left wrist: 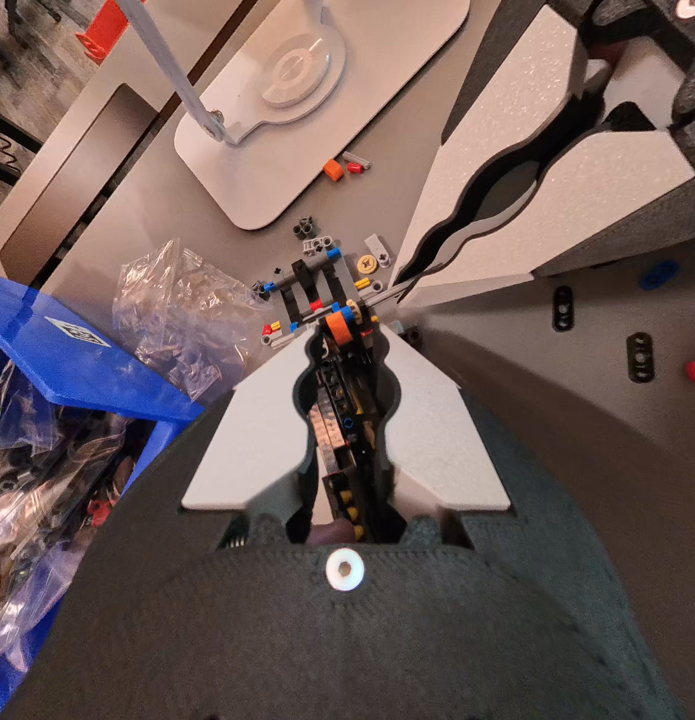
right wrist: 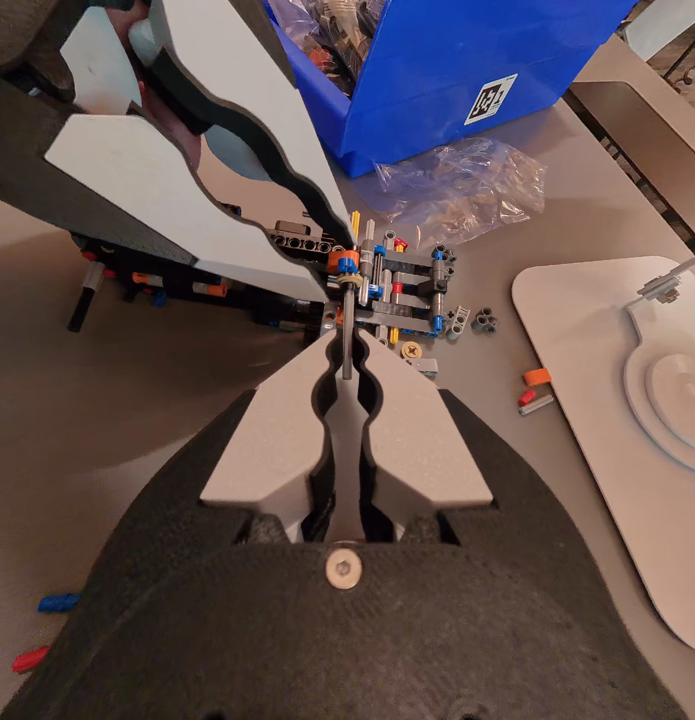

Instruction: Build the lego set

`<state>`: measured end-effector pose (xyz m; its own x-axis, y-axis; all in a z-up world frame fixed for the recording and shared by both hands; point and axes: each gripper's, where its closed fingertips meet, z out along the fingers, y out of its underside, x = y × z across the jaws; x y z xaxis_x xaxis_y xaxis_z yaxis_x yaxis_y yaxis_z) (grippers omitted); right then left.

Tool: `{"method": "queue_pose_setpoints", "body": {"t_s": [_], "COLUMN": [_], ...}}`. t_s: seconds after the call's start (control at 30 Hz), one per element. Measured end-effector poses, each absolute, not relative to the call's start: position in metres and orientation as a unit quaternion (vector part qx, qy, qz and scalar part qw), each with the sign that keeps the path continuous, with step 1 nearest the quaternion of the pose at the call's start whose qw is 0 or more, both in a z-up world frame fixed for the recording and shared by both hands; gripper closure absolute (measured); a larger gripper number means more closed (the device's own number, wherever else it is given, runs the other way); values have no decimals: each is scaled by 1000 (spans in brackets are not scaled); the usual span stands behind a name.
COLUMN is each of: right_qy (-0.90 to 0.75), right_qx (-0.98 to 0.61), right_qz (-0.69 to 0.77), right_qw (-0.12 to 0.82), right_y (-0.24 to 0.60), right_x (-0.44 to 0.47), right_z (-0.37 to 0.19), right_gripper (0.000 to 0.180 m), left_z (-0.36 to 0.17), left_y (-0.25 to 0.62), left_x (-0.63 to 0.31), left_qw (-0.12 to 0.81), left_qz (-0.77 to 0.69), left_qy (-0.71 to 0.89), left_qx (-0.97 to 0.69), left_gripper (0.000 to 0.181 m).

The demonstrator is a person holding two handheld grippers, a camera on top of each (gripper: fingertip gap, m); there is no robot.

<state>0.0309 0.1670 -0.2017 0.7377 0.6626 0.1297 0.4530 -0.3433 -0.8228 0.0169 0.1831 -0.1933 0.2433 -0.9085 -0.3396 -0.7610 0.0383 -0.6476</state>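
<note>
The part-built Lego model is a grey frame point(left wrist: 318, 280) with blue, red and yellow pins, joined to a long black beam section point(right wrist: 182, 280). My left gripper point(left wrist: 346, 330) is shut on the black section, which runs back between its fingers; an orange bush point(left wrist: 338, 329) sits at the tips. In the right wrist view the left gripper point(right wrist: 340, 270) comes in from the upper left. My right gripper point(right wrist: 346, 333) is shut on a dark grey axle point(right wrist: 347, 311) that runs into the model beside the orange bush point(right wrist: 338, 259). It also shows in the left wrist view point(left wrist: 396, 288).
A blue bin point(right wrist: 435, 78) of bagged parts and a clear plastic bag point(right wrist: 455, 187) lie beyond the model. A white stand base point(right wrist: 610, 389) lies to the right. Loose parts lie around: an orange piece point(right wrist: 537, 377), a tan disc point(right wrist: 411, 350), black beams point(left wrist: 562, 307). Only a small space, under 4 cm, lies between the two pairs of fingers.
</note>
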Motion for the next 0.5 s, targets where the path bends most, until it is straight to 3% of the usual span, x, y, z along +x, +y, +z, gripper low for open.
{"method": "queue_pose_setpoints", "body": {"t_s": [0.03, 0.5], "right_qy": [-343, -329], "right_qx": [-812, -823], "right_qz": [114, 93], "right_qw": [458, 454], "right_y": [167, 171], "right_x": [31, 32], "right_z": [-202, -202], "right_gripper": [180, 180], "left_z": [-193, -194], "left_y": [185, 192], "left_x": [17, 17], "left_qw": [392, 420], "left_qz": [-91, -42], "left_qy": [606, 610], "left_qx": [-686, -671], "left_gripper": [160, 167]}}
